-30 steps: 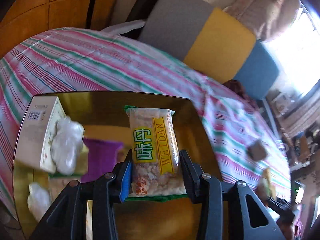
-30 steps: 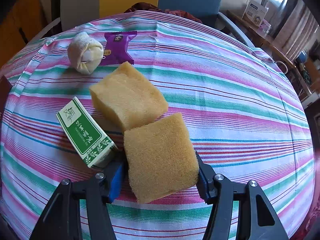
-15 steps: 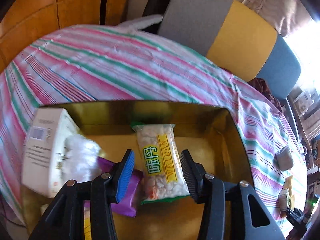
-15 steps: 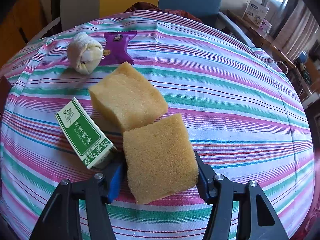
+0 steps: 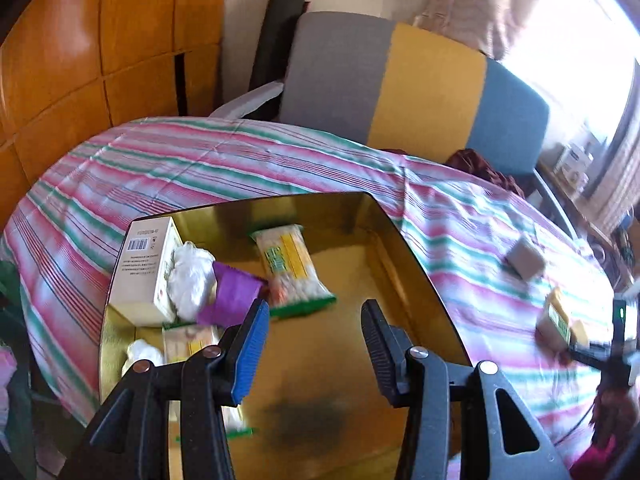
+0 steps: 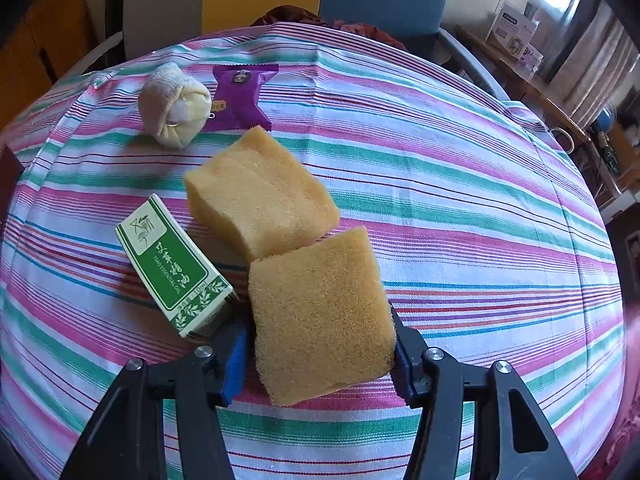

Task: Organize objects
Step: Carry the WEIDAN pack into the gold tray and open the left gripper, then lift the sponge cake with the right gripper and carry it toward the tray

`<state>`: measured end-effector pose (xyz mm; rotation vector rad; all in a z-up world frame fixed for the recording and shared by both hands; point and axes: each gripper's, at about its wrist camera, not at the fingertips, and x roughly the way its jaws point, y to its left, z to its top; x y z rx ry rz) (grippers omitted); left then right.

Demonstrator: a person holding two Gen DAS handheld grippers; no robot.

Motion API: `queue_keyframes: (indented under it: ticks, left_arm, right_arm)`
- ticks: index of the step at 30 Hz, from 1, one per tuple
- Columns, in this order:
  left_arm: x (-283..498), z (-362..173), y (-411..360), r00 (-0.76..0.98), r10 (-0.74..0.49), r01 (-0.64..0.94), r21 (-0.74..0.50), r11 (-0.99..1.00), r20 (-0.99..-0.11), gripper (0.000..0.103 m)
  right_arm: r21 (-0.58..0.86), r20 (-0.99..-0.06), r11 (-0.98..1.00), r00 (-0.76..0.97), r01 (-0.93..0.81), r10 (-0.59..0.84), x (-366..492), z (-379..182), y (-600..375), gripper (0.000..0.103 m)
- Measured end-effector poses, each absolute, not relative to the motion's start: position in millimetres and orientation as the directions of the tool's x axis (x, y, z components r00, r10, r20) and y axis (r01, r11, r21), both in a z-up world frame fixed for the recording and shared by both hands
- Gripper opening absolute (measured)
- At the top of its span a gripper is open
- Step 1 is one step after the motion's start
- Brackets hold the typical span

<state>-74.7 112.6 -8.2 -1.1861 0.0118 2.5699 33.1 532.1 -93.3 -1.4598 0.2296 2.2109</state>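
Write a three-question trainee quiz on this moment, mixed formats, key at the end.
1. True or false: the left gripper holds the snack packet.
2. Which item sits between the right gripper's jaws?
A. green box
B. sponge
C. purple wrapper
3. Fill in: the snack packet lies inside the gold ____.

Key: 1 false; 2 B; 3 tray.

Opened the left gripper (image 5: 314, 344) and released the snack pack (image 5: 290, 268); now lying in the gold tray (image 5: 404, 256), beside the purple packet (image 5: 234, 294). Pulled back, clear of it.
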Motion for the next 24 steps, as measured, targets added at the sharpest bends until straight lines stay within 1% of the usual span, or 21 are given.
queue_keyframes:
  ticks: [3, 10, 14, 24]
  left_arm:
    - [-56.4, -5.2, 115.8, -0.609, 0.297, -0.328, -0.107, -0.939, -0.736, 0.048]
    - [-35.3, -1.6, 119.1, -0.63, 0.317, -0.376, -0.079, -0.923, -0.709, 0.048]
    - [-32.9, -2.6, 117.0, -0.61, 0.35, -0.389, -0.117, -0.914, -0.711, 0.048]
    - [-29.8, -7.1, 110.6, -0.591, 0.371, -0.389, -0.15, -0.909, -0.716, 0.048]
  right_arm:
    - [-0.131, -0.899, -0.871, -0.314, -0.473, 0.306, 33.4, -92.7, 528.9, 0.057]
    - [-0.153, -0.899, -0.87, -0.299, -0.47, 0.32, 32.4, -93.2, 525.6, 0.057]
    - [-0.158, -0.905, -0.862, -0.278, -0.481, 0.321, 33.0, -92.0, 524.0, 0.057]
    - [-0.141, -0.922, -0.832, -0.235, -0.536, 0.308, 45.4, -83.7, 518.0, 0.055]
